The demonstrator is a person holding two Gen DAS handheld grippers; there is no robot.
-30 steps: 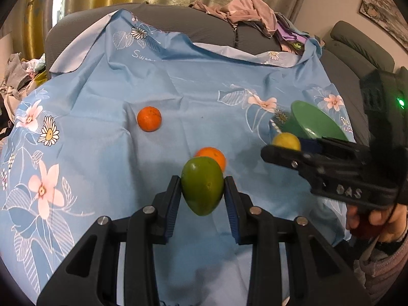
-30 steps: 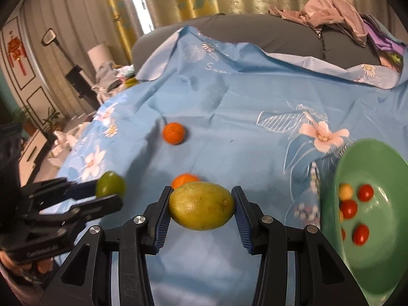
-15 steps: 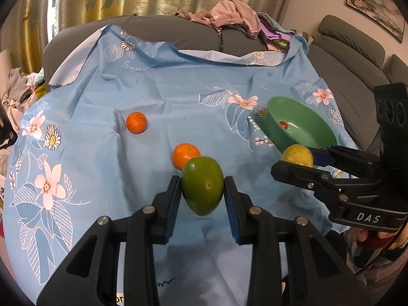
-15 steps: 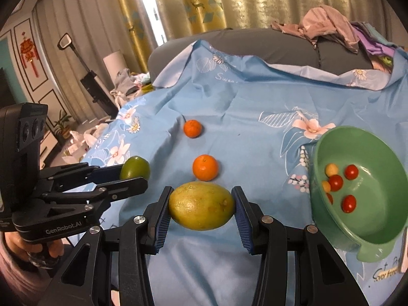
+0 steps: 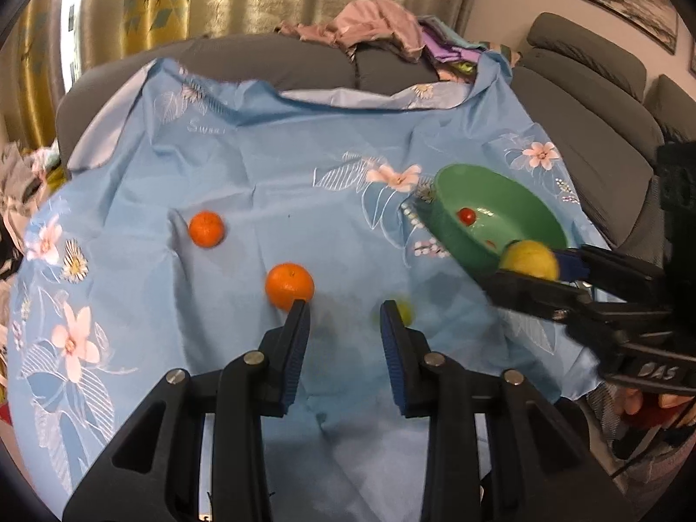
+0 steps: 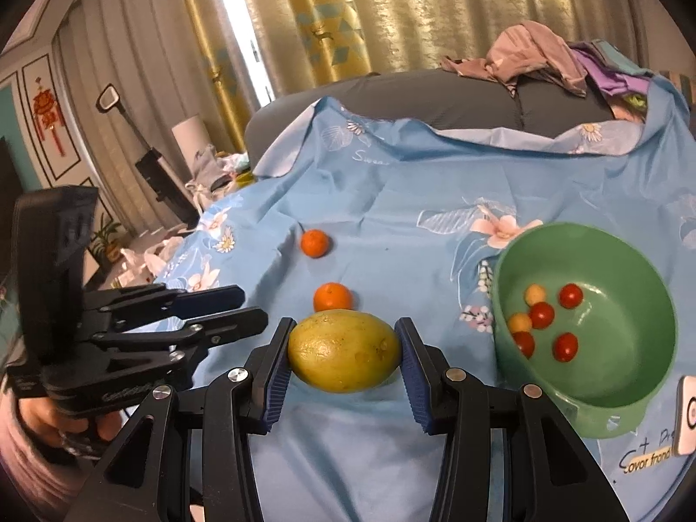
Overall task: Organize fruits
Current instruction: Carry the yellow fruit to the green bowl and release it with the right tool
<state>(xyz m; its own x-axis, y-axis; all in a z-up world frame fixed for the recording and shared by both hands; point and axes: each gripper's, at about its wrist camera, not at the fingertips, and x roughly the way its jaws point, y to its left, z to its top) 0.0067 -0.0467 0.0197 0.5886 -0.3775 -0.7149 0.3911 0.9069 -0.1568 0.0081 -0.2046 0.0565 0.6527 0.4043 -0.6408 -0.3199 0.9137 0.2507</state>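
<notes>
Left gripper (image 5: 343, 309): jaws apart, nothing between them. A blurred green fruit (image 5: 403, 311) shows just beyond its right finger, over the blue cloth (image 5: 282, 165). Right gripper (image 6: 343, 335): clamped on the yellow fruit (image 6: 343, 350), near left of the green bowl (image 6: 652, 409). Two oranges (image 5: 289, 285) on the cloth, farther left.

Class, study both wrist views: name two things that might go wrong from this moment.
1. A blurred green fruit lies loose just past the empty left claw; it may roll across the cloth.
2. The right claw pinches the yellow fruit by its ends; it might slip out before reaching the green bowl.
</notes>
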